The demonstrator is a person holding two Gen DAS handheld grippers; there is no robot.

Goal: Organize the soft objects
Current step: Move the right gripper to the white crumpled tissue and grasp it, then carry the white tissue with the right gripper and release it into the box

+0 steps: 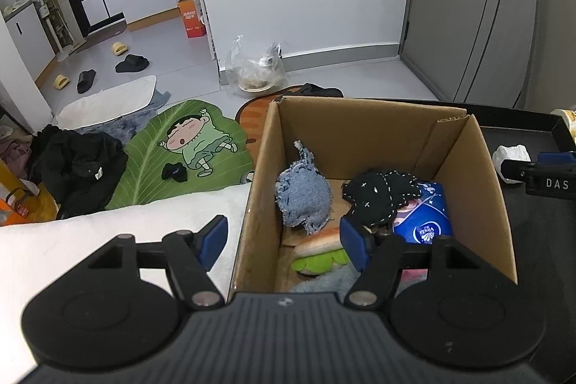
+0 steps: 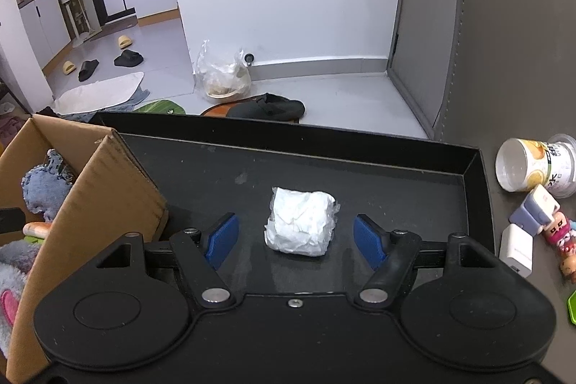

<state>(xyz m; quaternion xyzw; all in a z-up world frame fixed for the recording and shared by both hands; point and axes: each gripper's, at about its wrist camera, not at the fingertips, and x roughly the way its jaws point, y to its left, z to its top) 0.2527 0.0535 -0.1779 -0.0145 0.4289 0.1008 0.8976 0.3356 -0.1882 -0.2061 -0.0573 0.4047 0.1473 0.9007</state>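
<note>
Our cardboard box (image 1: 360, 132) holds a denim toy (image 1: 304, 195), black stitched toy (image 1: 381, 197) and tissue pack (image 1: 426, 222); a white wad (image 2: 301, 226) lies in the black tray (image 2: 360, 168); our left gripper (image 1: 284, 240) and right gripper (image 2: 295, 238) gape, empty

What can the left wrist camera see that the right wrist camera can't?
Only the left wrist view shows the black stitched toy, the blue tissue pack and the green cartoon mat.

Only the right wrist view shows the tipped cup, the little figurine and the white charger.

Both show the cardboard box, the denim toy inside it, the black tray and the white wrapped bundle, which lies between the open fingers of the right hand-held gripper, untouched.
</note>
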